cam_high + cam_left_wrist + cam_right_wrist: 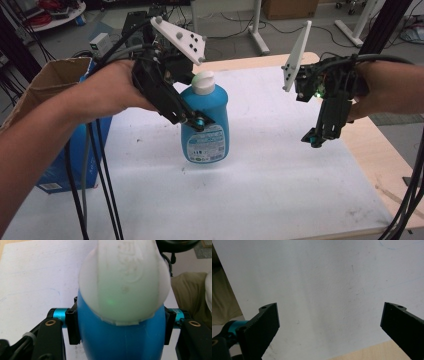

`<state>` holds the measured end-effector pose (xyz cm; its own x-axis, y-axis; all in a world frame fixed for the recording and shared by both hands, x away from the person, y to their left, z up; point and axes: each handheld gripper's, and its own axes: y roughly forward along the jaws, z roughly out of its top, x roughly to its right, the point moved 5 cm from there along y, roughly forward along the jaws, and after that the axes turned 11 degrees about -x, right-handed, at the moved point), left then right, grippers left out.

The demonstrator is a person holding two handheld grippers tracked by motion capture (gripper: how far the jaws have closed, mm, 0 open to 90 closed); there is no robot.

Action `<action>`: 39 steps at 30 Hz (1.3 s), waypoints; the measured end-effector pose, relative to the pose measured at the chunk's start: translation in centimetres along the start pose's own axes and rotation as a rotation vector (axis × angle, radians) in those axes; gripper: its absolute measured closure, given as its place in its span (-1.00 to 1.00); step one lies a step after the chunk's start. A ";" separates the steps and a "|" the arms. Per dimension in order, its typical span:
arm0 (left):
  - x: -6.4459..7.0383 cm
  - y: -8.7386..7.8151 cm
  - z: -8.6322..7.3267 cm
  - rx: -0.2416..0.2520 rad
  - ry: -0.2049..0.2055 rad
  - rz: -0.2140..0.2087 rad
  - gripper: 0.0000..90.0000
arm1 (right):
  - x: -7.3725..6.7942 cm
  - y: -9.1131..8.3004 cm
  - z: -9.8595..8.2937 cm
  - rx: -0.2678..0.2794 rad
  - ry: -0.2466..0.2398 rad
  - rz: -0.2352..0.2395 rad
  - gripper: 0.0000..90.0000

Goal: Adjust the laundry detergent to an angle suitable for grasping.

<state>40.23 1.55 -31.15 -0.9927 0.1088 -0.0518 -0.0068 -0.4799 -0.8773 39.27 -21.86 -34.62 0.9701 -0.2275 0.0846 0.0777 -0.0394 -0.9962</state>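
Gripping a blue detergent bottle [205, 123] over the white table [280, 165].
Left gripper [196, 121] clamps it; right gripper [316, 140] hangs wide apart; cardboard box [52, 82] beside, cables on grey floor [225, 30].

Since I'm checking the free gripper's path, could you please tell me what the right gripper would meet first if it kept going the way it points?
Probably the white table cover. The right gripper points down at it with its jaws wide open and nothing between them. The blue bottle sits off to the side, held by the left gripper.
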 end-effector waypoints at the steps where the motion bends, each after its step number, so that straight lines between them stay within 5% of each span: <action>1: 0.0 0.1 -0.1 0.003 0.010 -0.005 -0.16 | 0.0 0.0 0.1 0.000 0.000 0.001 -0.97; 14: -0.2 1.3 -0.9 -0.007 0.110 -0.043 -0.15 | 0.2 0.3 0.4 -0.015 0.005 0.009 -0.97; 39: -0.5 4.9 -0.3 -0.021 0.143 -0.099 -0.15 | 0.7 0.8 0.6 -0.020 0.020 0.023 -0.97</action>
<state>40.73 -0.64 -35.56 -0.9600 0.2784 -0.0308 -0.0997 -0.4424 -0.8912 40.11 -21.49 -35.38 0.9668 -0.2477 0.0628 0.0510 -0.0537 -0.9973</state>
